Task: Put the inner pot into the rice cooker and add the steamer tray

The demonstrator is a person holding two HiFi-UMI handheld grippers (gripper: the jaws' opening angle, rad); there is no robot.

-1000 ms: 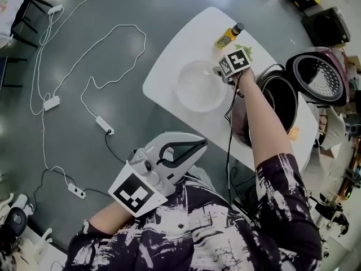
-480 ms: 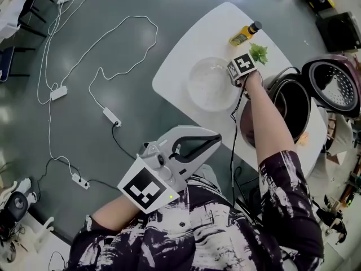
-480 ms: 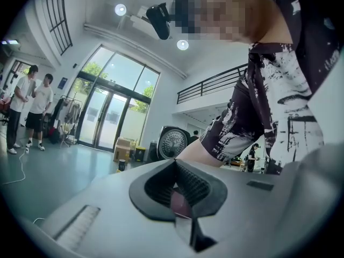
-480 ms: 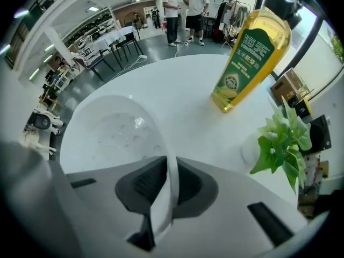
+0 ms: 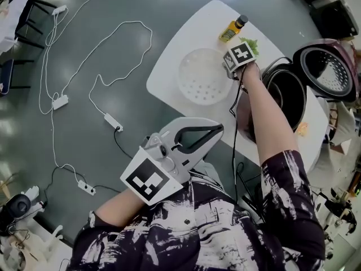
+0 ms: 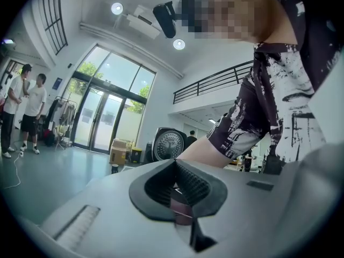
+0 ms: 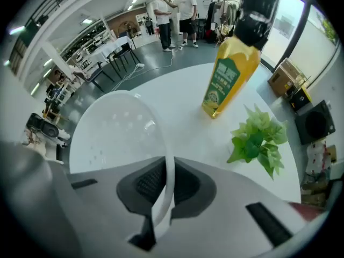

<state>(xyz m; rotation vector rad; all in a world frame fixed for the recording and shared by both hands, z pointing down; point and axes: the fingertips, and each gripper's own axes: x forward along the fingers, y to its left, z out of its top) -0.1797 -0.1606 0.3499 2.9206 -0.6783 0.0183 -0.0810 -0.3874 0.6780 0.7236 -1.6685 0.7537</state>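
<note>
Right claw [image 7: 165,183] has just closed, pinching the steamer tray's [image 5: 204,83] rim.
Tray lies on the surface [image 5: 179,45] left of the open rice cooker [image 5: 246,118], pot [image 5: 287,95] seemingly inside; next, carry it across level. Left claw [image 6: 174,190] pressed together, empty.

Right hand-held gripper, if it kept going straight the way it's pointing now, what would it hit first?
The right hand-held gripper points steeply down, jaws shut on the steamer tray rim. Pushed on, it would press the tray into the white table beneath, probably almost at once.
</note>
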